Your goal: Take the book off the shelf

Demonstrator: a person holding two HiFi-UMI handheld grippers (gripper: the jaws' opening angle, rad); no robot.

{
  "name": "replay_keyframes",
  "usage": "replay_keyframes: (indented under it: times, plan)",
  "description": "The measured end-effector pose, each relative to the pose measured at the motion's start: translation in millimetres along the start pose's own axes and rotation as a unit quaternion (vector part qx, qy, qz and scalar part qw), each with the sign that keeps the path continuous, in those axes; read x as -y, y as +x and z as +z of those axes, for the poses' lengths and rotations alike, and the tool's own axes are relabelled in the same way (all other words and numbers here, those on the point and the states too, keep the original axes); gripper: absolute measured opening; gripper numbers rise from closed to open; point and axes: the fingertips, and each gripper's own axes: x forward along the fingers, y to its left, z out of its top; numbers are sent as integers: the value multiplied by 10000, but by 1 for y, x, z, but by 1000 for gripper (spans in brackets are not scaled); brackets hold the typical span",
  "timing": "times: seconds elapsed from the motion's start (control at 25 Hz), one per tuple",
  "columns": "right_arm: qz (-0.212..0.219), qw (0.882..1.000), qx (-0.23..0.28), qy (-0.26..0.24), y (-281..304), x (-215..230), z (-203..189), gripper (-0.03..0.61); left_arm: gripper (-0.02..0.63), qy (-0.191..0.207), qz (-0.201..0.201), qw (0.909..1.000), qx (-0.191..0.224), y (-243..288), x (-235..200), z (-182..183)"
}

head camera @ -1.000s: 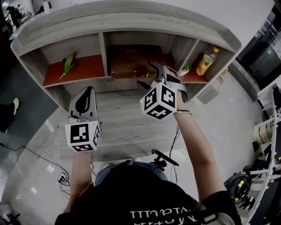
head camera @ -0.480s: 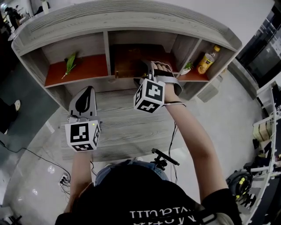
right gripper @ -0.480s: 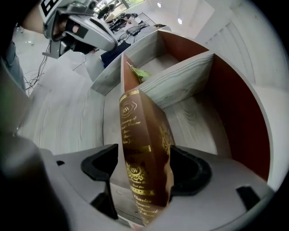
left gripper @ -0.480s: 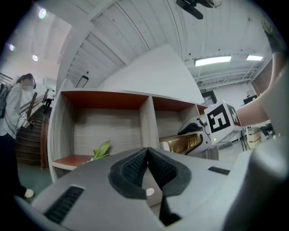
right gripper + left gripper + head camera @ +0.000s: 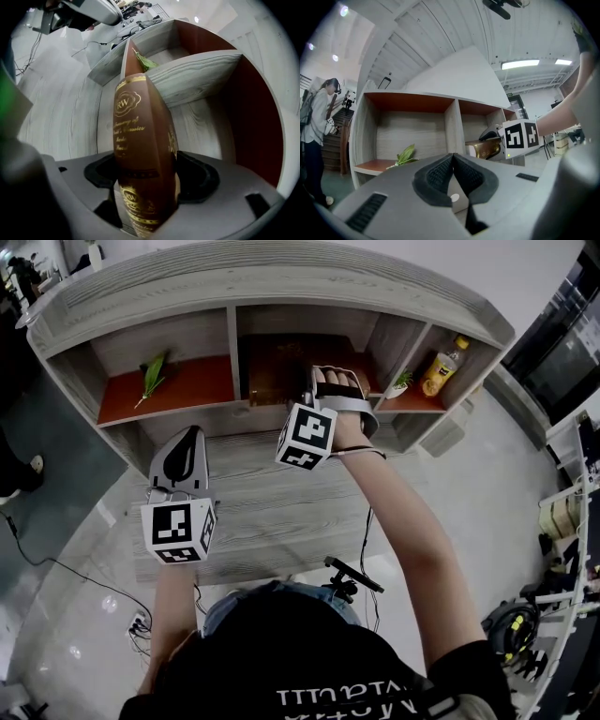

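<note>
**Book clamped, not yet out of the shelf: slip and snag risk**

The left gripper (image 5: 185, 439) hangs over the desk (image 5: 253, 512), jaws pressed together with nothing in them. It plays no part here.

The left bay of the shelf (image 5: 281, 277) holds a green leaf (image 5: 151, 375) on a rust-red board.

The book (image 5: 140, 140) sits in the middle bay. The right gripper (image 5: 146, 185) is closed on its spine end, pads on both covers.

- **Slip:** the cover is glossy brown, leather-look, with gilt lettering and a rounded spine. Smooth and convex, so a fast pull could let it slide.
- **Snag:** the bay is narrow between grey wood-grain dividers (image 5: 232, 343). A skewed pull could catch a corner.

The right bay holds a small plant (image 5: 398, 382) and a yellow bottle (image 5: 441, 369). Both are safe unless the arm swings wide.
</note>
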Motion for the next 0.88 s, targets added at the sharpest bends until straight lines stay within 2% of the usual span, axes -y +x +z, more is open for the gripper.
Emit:
replay_keyframes:
  times: [0.36, 0.88]
  plan:
    - [-359, 9993, 26, 27, -4, -1, -1, 347, 12, 25, -207, 9997, -108, -5, 4, -6]
    - [-608, 9981, -49, 30, -30, -9, -5, 324, 12, 56, -719, 9974, -77, -5, 25, -6]
